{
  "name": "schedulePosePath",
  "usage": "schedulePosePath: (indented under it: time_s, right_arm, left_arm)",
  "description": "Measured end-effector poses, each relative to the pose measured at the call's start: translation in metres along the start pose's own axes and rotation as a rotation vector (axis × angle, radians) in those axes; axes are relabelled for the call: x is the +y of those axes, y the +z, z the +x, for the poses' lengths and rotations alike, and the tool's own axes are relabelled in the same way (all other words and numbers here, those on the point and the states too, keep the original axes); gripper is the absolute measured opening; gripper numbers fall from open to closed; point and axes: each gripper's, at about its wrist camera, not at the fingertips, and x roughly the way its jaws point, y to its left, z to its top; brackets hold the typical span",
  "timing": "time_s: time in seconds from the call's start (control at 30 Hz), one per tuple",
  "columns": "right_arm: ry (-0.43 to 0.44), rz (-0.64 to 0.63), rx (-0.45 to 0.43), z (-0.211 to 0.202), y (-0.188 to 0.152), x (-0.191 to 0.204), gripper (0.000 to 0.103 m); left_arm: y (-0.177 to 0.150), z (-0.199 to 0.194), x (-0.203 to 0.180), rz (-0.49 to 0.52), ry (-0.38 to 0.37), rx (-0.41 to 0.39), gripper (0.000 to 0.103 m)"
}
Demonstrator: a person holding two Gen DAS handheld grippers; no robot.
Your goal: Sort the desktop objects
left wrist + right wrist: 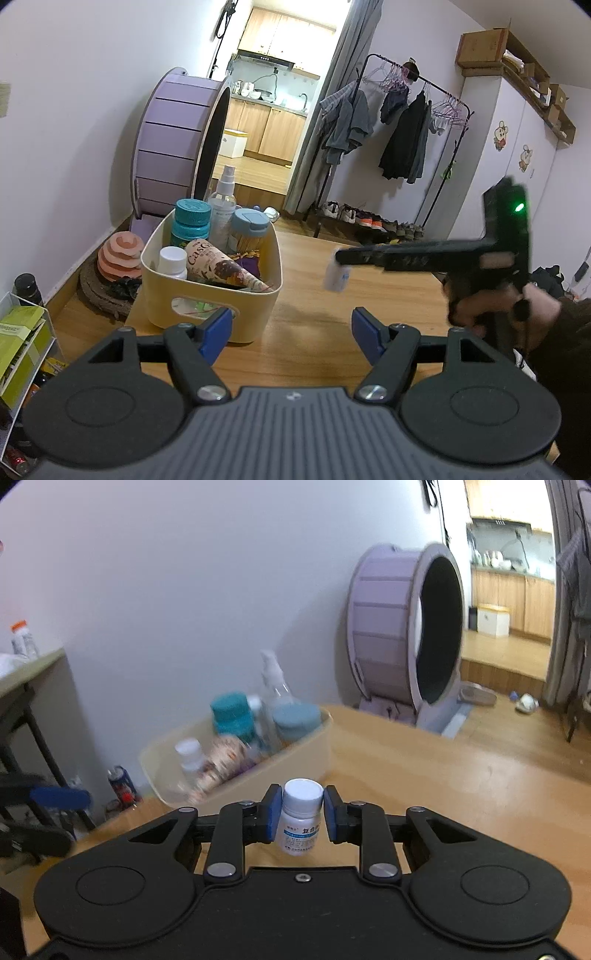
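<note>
A small white pill bottle (300,818) with a blue label hangs above the wooden table (424,775), and my right gripper (300,814) is shut on it just under the cap. The left wrist view shows that bottle (337,277) blurred at the tip of the right gripper (341,260), right of the cream bin (218,299). The bin (295,760) holds teal-capped jars, a spray bottle, a white bottle and a printed tube. My left gripper (291,332) stands open over the table (332,306), its left pad close to the bin's front corner.
A purple wheel-shaped cat treadmill (177,144) stands behind the bin. A striped pink toy (120,254) lies on a round mat at the left. Green boxes (22,339) sit in a rack at lower left. A hand (491,306) holds the right gripper.
</note>
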Motion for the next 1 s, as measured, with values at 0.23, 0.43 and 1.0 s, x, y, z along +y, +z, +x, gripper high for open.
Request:
schedulePosePath:
  time_s: [0.23, 0.43, 1.0]
  right_arm:
    - [0.109, -0.059, -0.037, 0.012, 0.03, 0.045, 0.025]
    - [0.155, -0.092, -0.011, 0.053, 0.038, 0.071, 0.028]
    - [-0.097, 0.04, 0.0, -0.036, -0.017, 0.011, 0.086]
  left_arm:
    - [0.0, -0.004, 0.004, -0.012, 0.011, -0.009, 0.07]
    - [0.001, -0.006, 0.008, -0.016, 0.017, -0.01, 0.07]
    - [-0.005, 0.013, -0.012, 0.034, -0.003, 0.028, 0.073]
